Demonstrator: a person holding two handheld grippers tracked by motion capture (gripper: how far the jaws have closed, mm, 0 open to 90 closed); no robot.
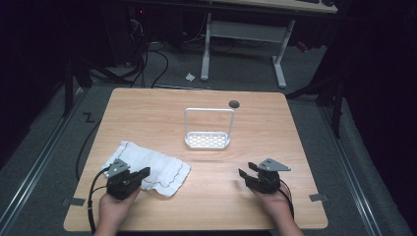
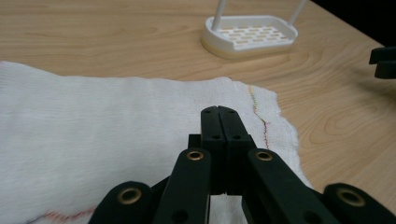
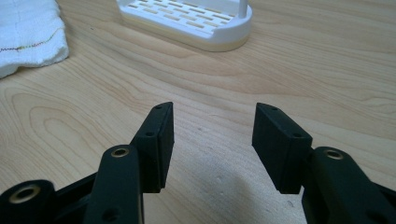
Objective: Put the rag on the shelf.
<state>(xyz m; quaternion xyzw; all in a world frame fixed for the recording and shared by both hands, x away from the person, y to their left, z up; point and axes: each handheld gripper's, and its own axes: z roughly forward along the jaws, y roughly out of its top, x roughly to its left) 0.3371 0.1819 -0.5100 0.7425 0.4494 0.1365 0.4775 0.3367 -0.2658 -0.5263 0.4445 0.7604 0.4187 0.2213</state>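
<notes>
Overhead forward-down, two low views, shared rack (image 1: 207,140)

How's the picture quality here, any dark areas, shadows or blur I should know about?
High view: the table is lit, the room around it nearly black. Left gripper view: the white cloth is sharp, while the near linkage of the left gripper is soft. Right gripper view: the right gripper throws a soft shadow on the wood; no glare.

A white woven cloth (image 1: 151,167) with a thin stitched border line running red, yellow and green lies on a light wooden table (image 1: 147,113) with wavy brown grain. A white rack (image 1: 208,129) has a slotted base showing tan wood through its slits. Both the left gripper (image 1: 143,173) and the right gripper (image 1: 244,174) are matte black with brass-coloured rivets and grey top plates.
</notes>
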